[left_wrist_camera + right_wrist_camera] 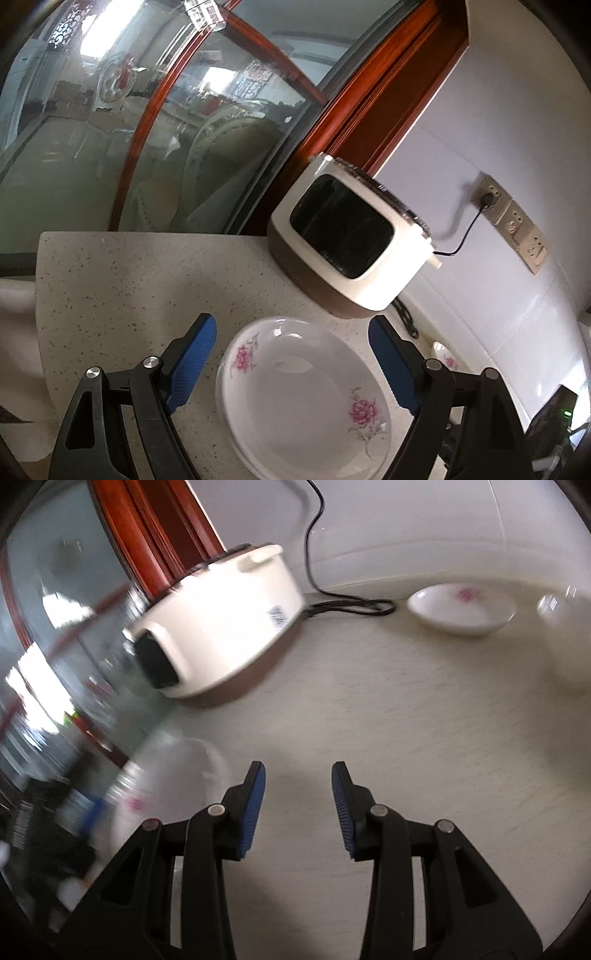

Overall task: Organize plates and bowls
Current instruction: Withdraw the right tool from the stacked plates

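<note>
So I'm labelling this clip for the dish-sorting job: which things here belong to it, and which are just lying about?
Belongs to the job:
- stacked floral plates under the open left claw
- small floral dish by the wall
- open right claw, empty

Just lying about:
- white appliance and its black cord
- wall sockets
- countertop

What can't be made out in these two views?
- Left wrist: the stack of plates runs off the bottom edge, so the count is unclear.
- Left wrist: a small dish is mostly hidden behind the left gripper.
- Right wrist: motion blur smears the white dish at lower left and a pale object at right.
</note>
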The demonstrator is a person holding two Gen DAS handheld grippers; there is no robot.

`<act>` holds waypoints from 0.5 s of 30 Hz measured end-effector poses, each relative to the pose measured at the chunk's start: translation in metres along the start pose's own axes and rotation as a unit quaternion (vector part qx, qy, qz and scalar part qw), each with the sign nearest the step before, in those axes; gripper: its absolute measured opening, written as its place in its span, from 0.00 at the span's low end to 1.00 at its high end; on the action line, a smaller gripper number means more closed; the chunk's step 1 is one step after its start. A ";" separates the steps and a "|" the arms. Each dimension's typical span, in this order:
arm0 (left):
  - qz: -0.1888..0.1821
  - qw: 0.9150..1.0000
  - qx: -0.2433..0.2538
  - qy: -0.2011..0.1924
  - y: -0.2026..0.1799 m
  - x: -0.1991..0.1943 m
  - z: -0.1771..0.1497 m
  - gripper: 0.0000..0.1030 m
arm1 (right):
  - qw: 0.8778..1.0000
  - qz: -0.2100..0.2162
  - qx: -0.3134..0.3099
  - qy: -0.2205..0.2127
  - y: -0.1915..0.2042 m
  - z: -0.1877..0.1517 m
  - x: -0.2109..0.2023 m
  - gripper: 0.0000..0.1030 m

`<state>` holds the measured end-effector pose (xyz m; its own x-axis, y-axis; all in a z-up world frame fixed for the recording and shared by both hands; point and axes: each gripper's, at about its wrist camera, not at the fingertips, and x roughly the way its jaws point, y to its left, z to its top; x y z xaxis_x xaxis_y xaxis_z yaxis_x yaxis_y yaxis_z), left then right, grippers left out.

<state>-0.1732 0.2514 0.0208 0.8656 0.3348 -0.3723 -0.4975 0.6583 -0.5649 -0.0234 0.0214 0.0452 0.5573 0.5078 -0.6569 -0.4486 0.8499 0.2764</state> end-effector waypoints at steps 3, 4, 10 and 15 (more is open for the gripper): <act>-0.018 1.000 0.004 -0.015 -0.002 -0.006 -0.001 0.83 | 0.996 -0.034 -0.060 -0.058 -0.008 0.010 -0.020 0.42; -0.023 0.999 0.006 -0.022 -0.003 -0.008 -0.002 0.83 | 0.994 -0.039 -0.067 -0.078 -0.012 0.012 -0.026 0.46; -0.039 0.995 0.087 -0.031 -0.036 -0.012 -0.007 0.83 | 0.987 -0.049 -0.061 -0.138 -0.034 0.015 -0.059 0.62; -0.084 0.984 0.152 0.044 -0.108 0.007 -0.006 0.88 | 0.988 -0.123 -0.053 -0.079 -0.040 0.017 -0.053 0.72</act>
<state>-0.1133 0.1782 0.0746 0.9195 0.1530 -0.3620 -0.2960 0.8756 -0.3818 -0.0228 -0.0373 0.0805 0.7567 0.3107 -0.5753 -0.3526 0.9349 0.0411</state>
